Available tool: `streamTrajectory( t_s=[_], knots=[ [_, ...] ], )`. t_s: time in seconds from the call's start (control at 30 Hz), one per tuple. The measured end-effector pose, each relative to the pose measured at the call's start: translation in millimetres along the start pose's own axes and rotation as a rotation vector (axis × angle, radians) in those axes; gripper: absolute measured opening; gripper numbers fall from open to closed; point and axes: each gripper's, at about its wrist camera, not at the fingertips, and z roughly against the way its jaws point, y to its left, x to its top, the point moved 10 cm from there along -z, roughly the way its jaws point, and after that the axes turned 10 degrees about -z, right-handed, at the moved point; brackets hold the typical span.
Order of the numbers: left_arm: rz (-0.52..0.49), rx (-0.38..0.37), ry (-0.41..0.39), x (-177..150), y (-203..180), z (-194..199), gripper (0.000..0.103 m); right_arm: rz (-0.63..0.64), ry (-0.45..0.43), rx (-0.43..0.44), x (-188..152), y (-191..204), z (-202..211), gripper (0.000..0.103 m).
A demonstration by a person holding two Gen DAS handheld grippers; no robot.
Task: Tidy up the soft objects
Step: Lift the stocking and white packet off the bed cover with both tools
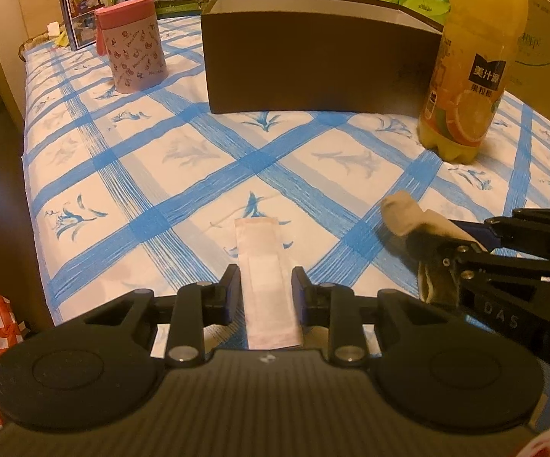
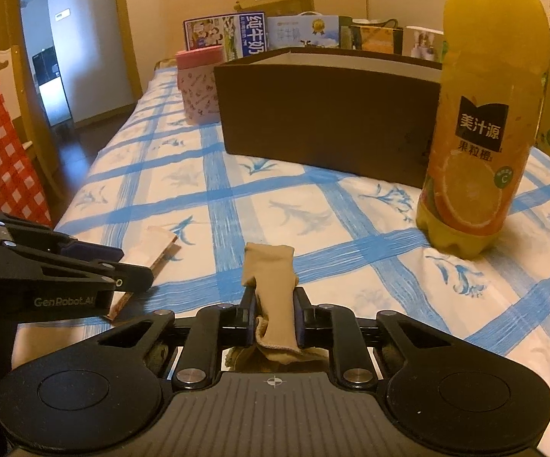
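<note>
Two grips are set: my left tongs (image 1: pixel 263 278) pinch a flat packet (image 1: pixel 265 274), my right tongs (image 2: pixel 275 304) clamp a sock (image 2: pixel 273 285), both long axes pointing ahead at the open brown box (image 2: pixel 328 114), nearer my right.

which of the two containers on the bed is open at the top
The dark brown box: its top is open, showing a pale inner wall. The pink canister beside it has its lid on.

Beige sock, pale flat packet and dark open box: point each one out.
beige sock (image 2: pixel 271 266), right wrist view, on its folded upper part.
pale flat packet (image 1: pixel 263 262), left wrist view, on its middle.
dark open box (image 1: pixel 313 64), left wrist view, on its front wall.
</note>
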Motion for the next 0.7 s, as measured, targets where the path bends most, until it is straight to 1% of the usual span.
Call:
streamTrajectory(
  t_s=[0.3,0.7],
  knots=[
    [0.007,0.01,-0.02,6,7,8,0.026,-0.013,-0.021,-0.012,8,-4,5,0.019],
    [0.026,0.041,-0.072,26,26,19,0.026,-0.035,-0.081,-0.016,36,-9,13,0.019]
  ],
)
